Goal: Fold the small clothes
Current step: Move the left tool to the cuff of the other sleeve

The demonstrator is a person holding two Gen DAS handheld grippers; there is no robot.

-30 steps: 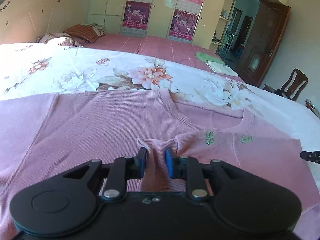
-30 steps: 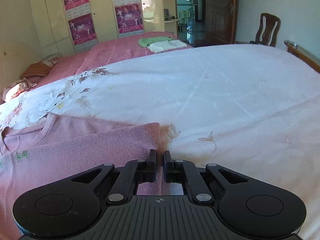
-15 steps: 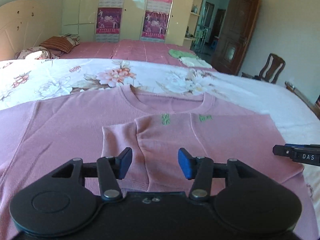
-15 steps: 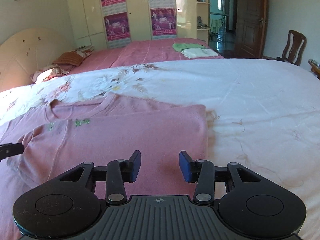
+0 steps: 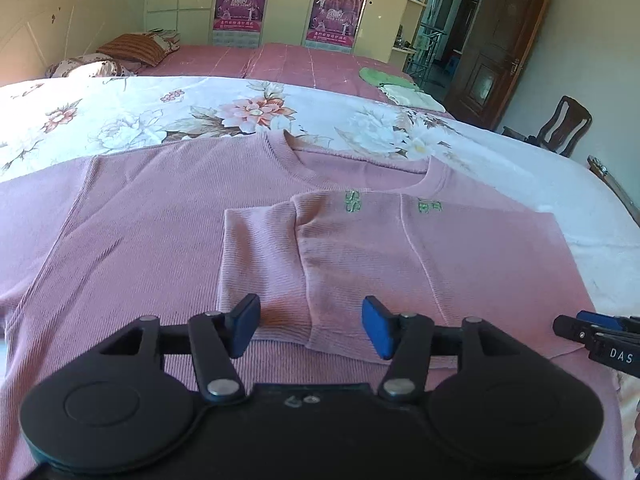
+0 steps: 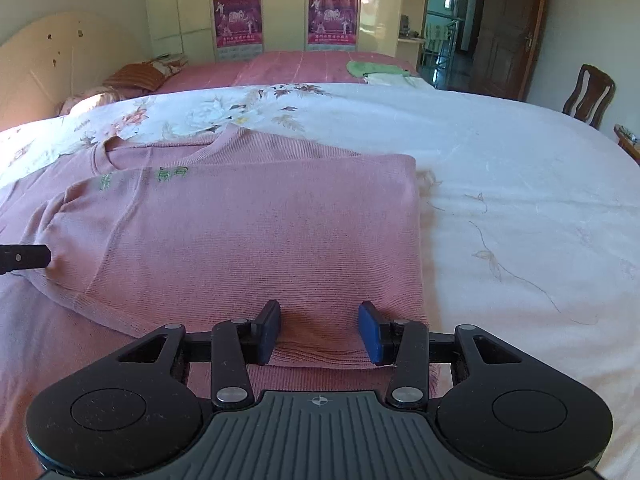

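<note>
A pink ribbed sweater lies flat on the bed, its right side folded over onto the body as a flap with small green embroidery. It also shows in the right wrist view. My left gripper is open and empty, just above the near edge of the folded flap. My right gripper is open and empty over the flap's near right corner. The tip of the right gripper shows at the right edge of the left wrist view.
The bed has a white floral cover. A second bed with a pink spread, pillows and folded green and white cloths stands behind. A wardrobe, a door and a wooden chair line the far side.
Both grippers opened and let go of the sweater's folded part, which now lies flat on the body. Both grippers have drawn back toward the near edge.
</note>
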